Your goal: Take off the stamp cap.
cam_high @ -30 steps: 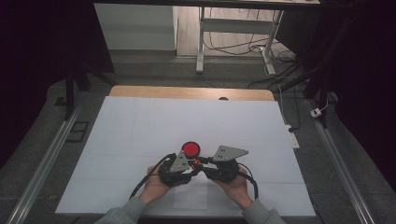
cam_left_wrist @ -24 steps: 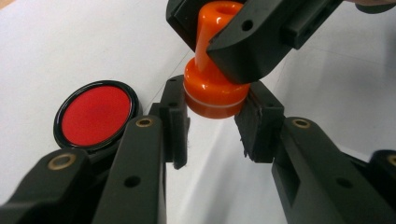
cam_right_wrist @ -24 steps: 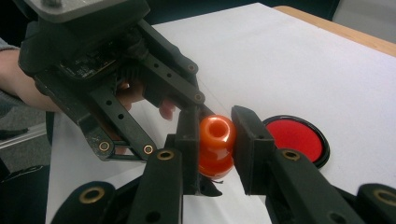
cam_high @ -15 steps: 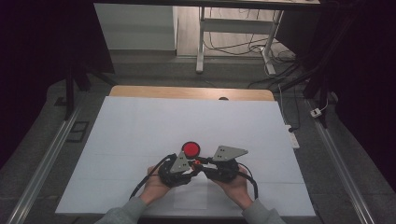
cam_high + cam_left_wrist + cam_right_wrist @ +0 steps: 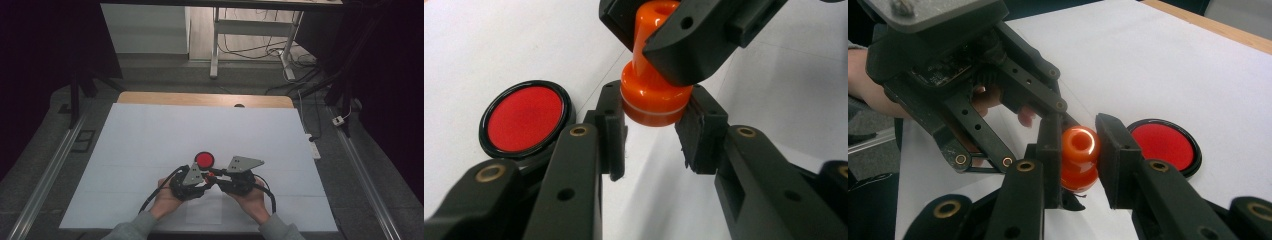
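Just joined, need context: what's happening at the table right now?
A person holds an orange stamp between two hand-held grippers above a white table. The left gripper clamps its wide base, the right gripper its narrower handle. A round red ink pad in a black case lies open just beyond them, untouched.
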A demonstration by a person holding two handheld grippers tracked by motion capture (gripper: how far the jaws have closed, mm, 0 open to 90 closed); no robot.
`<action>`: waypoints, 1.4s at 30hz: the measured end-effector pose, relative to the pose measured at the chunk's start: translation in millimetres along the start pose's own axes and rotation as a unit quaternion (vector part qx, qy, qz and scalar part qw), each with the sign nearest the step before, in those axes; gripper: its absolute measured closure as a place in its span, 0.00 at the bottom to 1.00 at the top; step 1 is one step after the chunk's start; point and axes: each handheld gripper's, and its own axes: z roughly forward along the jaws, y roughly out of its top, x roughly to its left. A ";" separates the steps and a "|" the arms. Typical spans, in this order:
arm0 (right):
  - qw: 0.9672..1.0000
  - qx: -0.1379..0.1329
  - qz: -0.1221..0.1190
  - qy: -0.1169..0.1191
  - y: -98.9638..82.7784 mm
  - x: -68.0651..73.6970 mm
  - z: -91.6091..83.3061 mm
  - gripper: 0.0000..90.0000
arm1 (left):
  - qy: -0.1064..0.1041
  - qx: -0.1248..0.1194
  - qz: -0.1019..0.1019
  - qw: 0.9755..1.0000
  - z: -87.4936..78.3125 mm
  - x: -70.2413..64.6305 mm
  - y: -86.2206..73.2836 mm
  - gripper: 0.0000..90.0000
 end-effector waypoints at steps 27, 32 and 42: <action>0.997 -0.064 0.026 -0.027 5.7 -14.8 -29.7 0.81 | 0.015 -0.006 -0.009 1.000 -14.3 6.6 -3.0 0.72; 0.997 -0.064 0.027 -0.023 5.3 -14.9 -28.6 0.81 | 0.017 -0.012 -0.018 1.000 -25.4 13.0 -6.8 0.72; 0.997 -0.061 0.029 -0.025 4.5 -16.2 -28.0 0.81 | 0.027 -0.022 -0.037 0.999 -42.7 23.4 -15.4 0.72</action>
